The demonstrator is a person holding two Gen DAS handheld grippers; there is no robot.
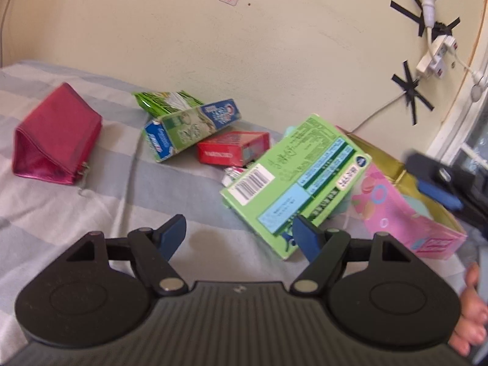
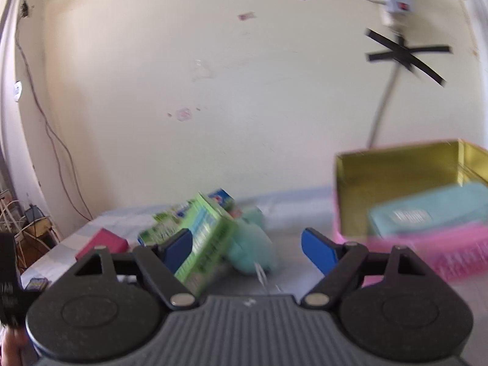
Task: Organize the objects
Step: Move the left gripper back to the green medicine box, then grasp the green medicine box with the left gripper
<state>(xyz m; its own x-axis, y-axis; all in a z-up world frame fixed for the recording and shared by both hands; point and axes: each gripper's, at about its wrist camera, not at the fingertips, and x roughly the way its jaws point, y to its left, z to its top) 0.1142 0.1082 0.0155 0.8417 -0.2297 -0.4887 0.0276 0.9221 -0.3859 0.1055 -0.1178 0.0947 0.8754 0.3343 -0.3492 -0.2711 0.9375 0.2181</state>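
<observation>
Left wrist view: both the left gripper (image 1: 241, 238) and right gripper (image 2: 248, 248) stand apart and empty beside the pink box (image 1: 408, 213), which serves as the collecting bin.

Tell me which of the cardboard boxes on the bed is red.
The small red box lying flat behind the big green box; the other cartons are green or blue-and-green.

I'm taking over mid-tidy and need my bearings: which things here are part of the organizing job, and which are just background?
Part of the job:
pink box with gold lining
big green box, leaning on it
teal box, already inside
toothpaste boxes
red box
pink pouch
teal pouch

Just background:
power strip
black tape
striped sheet
</observation>
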